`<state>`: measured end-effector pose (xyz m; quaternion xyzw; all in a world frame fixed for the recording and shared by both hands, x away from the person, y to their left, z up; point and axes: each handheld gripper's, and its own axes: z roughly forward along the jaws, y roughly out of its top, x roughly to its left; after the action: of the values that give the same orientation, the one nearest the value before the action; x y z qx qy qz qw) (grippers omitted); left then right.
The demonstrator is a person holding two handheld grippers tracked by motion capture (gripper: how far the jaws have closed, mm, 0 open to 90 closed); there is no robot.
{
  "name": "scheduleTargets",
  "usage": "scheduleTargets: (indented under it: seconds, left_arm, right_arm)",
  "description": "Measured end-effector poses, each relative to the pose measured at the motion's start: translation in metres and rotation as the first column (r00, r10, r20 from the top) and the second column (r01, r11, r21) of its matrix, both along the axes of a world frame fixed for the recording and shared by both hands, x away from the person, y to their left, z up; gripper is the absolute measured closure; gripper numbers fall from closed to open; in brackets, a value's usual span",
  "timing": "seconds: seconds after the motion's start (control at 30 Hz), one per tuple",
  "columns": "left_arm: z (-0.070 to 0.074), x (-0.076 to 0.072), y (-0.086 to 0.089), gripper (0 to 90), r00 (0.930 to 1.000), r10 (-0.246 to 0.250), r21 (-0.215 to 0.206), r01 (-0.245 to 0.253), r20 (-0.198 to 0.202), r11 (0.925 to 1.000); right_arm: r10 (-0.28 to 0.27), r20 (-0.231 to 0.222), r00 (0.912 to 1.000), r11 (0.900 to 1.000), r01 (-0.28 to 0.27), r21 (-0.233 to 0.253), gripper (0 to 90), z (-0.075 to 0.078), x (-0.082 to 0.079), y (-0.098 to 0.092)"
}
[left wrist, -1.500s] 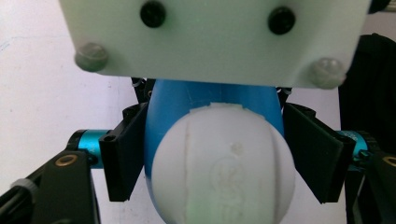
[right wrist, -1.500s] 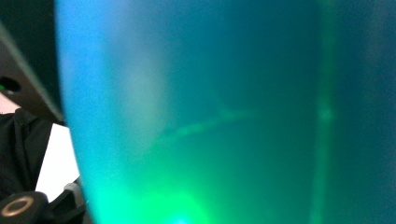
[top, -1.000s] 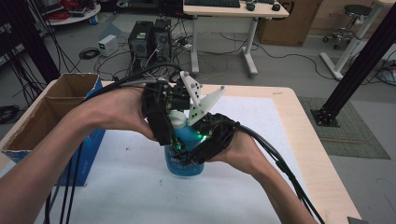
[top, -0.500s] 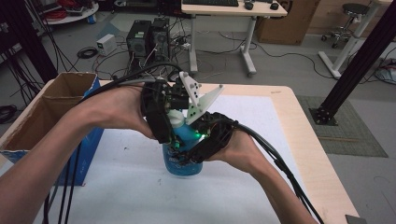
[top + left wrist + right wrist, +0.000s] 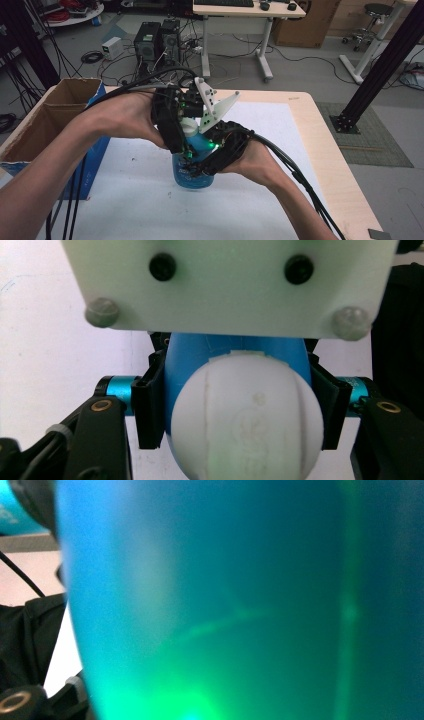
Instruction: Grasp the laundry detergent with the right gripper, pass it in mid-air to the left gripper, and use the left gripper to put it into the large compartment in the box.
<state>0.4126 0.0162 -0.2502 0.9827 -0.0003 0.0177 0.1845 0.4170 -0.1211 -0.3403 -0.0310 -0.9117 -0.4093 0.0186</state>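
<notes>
Bottle (image 5: 192, 172), blue, white cap (image 5: 245, 415), stands mid-table on white mat (image 5: 280, 130). Left gripper (image 5: 240, 405) pinches its neck just under the cap. Right gripper (image 5: 220, 150) presses against the body; jaw state cannot tell. Cap still on, likely mid-opening. Cardboard box (image 5: 45, 120) at 9 o'clock; open room from 12 to 3.

both tools (image 5: 192, 142) eased slightly down — bottle (image 5: 192, 172), too

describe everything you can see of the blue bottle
The blue bottle stands upright on the white mat, translucent blue plastic by its look, with a rounded white cap on a narrowed blue neck. The left gripper has its black jaws closed around that neck just under the cap. The right gripper is against its body.
</notes>
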Motion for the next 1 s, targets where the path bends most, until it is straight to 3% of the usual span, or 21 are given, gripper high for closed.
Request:
scheduleTargets:
  seconds: [0.13, 0.2, 0.43, 0.7, 0.8, 0.83, 0.87, 0.9, 1.0]
  left_arm:
    - [-0.002, 0.0, -0.001, 38.2, 1.0, -0.002, 0.011, 0.002, 0.002, 0.9999]
    - [-0.001, 0.0, 0.0, 38.1, 1.0, 0.0, 0.011, 0.0, 0.004, 0.9999]
    - [0.001, 0.0, 0.005, 38.1, 0.9999, 0.007, 0.019, -0.007, 0.007, 0.9998]
    - [0.006, 0.002, 0.013, 38.1, 0.9991, 0.042, 0.038, -0.042, 0.008, 0.9984]
    - [0.013, 0.004, 0.02, 38.1, 0.998, 0.063, 0.036, -0.064, 0.004, 0.9973]
    - [0.017, 0.004, 0.022, 38.1, 0.9976, 0.069, 0.041, -0.069, 0.004, 0.9968]
    - [0.021, 0.005, 0.025, 38.1, 0.9969, 0.079, 0.041, -0.079, 0.004, 0.9961]
    - [0.025, 0.006, 0.028, 38.1, 0.9961, 0.088, 0.039, -0.088, 0.005, 0.9953]
    - [0.038, 0.008, 0.036, 38.1, 0.9927, 0.12, 0.051, -0.121, 0.014, 0.9914]
  right_arm:
    - [-0.009, 0.018, 0.9998, 1.0, 0.009, -0.009, 33.3, 0.002, 0.001, -0.002]
    - [-0.014, 0.038, 0.9992, 1.0, 0.014, -0.022, 33.2, 0.001, 0.0, -0.004]
    - [-0.025, 0.018, 0.9995, 1.0, 0.026, -0.016, 31.1, 0.001, 0.0, -0.012]
    - [-0.044, 0.038, 0.9983, 0.997, 0.046, -0.055, 27.1, 0.01, -0.005, -0.021]
    - [-0.071, 0.065, 0.9954, 0.99, 0.078, -0.119, 23.3, 0.015, -0.007, -0.029]
    - [-0.071, 0.065, 0.9954, 0.99, 0.078, -0.119, 23.3, 0.015, -0.007, -0.029]
    - [-0.088, 0.079, 0.993, 0.984, 0.099, -0.15, 22.6, 0.017, -0.009, -0.035]
    - [-0.088, 0.079, 0.993, 0.984, 0.099, -0.15, 22.6, 0.017, -0.009, -0.035]
    - [-0.122, 0.089, 0.9885, 0.97, 0.138, -0.201, 22.3, 0.02, -0.011, -0.05]
